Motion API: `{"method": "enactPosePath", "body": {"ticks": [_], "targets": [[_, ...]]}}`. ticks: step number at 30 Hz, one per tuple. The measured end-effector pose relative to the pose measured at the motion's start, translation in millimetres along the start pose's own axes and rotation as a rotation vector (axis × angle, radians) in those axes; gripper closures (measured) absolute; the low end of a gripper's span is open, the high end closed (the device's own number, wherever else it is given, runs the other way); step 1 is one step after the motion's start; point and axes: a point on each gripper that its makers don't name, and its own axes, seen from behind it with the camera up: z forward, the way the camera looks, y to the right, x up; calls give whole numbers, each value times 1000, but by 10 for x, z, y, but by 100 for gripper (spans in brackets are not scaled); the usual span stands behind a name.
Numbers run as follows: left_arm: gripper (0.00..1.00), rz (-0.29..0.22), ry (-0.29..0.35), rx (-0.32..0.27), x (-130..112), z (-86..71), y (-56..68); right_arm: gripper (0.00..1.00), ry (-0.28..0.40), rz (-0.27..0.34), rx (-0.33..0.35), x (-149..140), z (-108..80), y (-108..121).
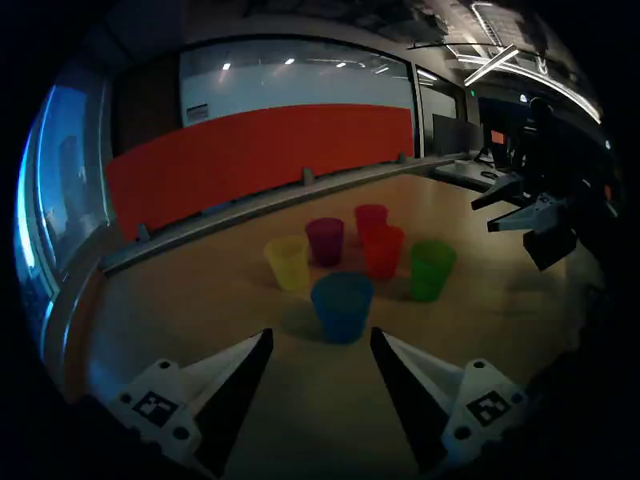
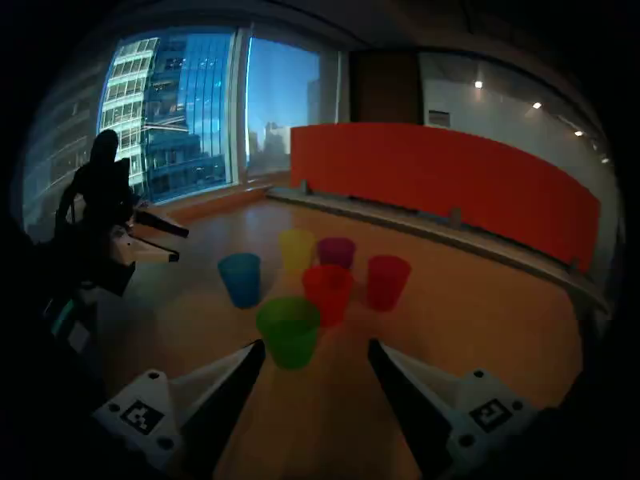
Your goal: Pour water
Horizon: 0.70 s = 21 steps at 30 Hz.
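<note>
A long red wall panel [image 1: 264,152] crosses the upper centre behind a pale wooden tabletop [image 1: 200,304]. Tall glass windows [image 2: 184,112] stand upper left in the right gripper view.

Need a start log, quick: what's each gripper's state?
Left gripper: open, holding nothing.
Right gripper: open, holding nothing.
</note>
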Motion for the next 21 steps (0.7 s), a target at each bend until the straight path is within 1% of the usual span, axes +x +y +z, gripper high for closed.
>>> {"method": "enactPosePath", "body": {"ticks": [3,6,11,17,21], "targets": [[10,-3,34,33,85,-10,-59,0,44,5,-40,137,-51,107],[10,4,67,67,168,-32,-116,0,70,-2,-76,221,-83,189],[10,9,134,135,340,-120,-259,0,111,-10,-132,345,-108,288],[10,-28,217,210,532,-264,-445,0,177,4,-205,525,-150,419],[10,-55,266,268,628,-369,-577,0,224,15,-267,609,-181,552]]}}
